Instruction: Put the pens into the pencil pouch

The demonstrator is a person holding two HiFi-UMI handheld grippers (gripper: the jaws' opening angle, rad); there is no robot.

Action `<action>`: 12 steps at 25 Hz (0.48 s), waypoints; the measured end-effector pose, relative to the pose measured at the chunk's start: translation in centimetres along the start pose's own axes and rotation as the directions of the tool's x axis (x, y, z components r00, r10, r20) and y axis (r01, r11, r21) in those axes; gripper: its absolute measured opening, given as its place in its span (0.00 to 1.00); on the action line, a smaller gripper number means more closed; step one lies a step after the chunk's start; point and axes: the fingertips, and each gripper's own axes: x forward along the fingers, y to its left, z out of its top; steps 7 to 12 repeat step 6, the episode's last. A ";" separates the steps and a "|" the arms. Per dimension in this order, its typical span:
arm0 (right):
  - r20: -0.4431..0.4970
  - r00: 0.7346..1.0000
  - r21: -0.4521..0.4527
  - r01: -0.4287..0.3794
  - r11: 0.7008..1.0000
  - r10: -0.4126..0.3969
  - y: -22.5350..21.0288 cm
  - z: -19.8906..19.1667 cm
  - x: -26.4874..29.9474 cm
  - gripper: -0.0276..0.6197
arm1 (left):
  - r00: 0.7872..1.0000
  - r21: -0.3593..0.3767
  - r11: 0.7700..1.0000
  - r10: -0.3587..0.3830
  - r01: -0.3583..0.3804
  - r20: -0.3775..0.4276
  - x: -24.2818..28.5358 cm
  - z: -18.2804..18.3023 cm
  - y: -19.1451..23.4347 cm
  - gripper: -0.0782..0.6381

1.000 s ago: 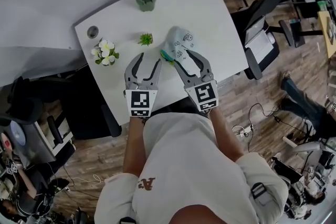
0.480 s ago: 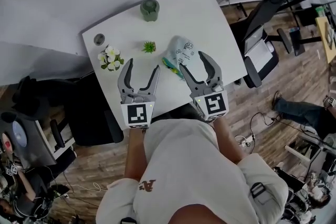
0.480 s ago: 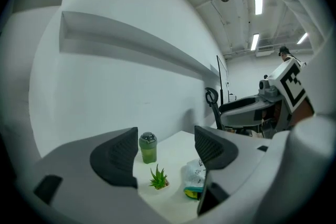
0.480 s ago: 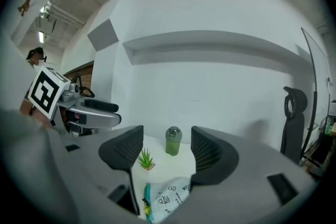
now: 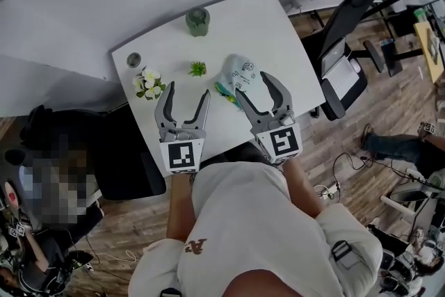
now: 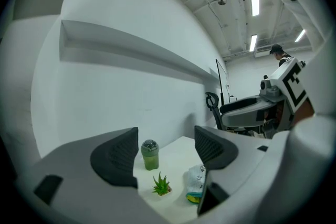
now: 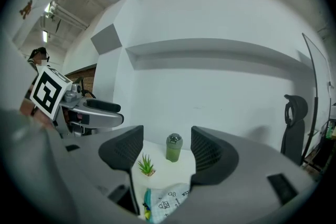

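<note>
Standing by the white table [image 5: 278, 31], I see white flowers [image 5: 148, 82] near its left edge. The left gripper [image 5: 186, 90] hangs above the table's near side, its jaws spread wide with nothing between them. Beyond it sit a small spiky plant [image 5: 198, 69] and, farther back, a green jar [image 5: 197, 21]. The pencil pouch [image 5: 241, 69], pale with small prints, lies just right of the plant. A green and yellow tip [image 5: 224, 90] shows at its near end; pens or lining, I cannot tell. The right gripper [image 5: 254, 83] hovers over the pouch, jaws apart and empty. A black office chair [image 5: 351, 10] stands off the table's right side.
</note>
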 end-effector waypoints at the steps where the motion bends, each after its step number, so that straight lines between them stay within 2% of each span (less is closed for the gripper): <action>1: 0.007 1.000 0.003 -0.002 1.000 0.002 0.1 0.2 -0.1 0.46 | 1.000 0.011 1.000 -0.003 0.003 -0.001 -0.1 0.1 0.0 0.57; 3: 0.010 1.000 0.004 -0.003 1.000 0.003 0.1 0.5 -0.3 0.46 | 1.000 0.029 1.000 -0.006 0.006 -0.003 -0.3 0.3 -0.1 0.58; 12: 0.000 1.000 0.000 0.009 1.000 -0.009 0.0 0.8 -0.6 0.47 | 1.000 0.024 1.000 -0.001 0.001 -0.001 -0.7 0.8 -0.2 0.60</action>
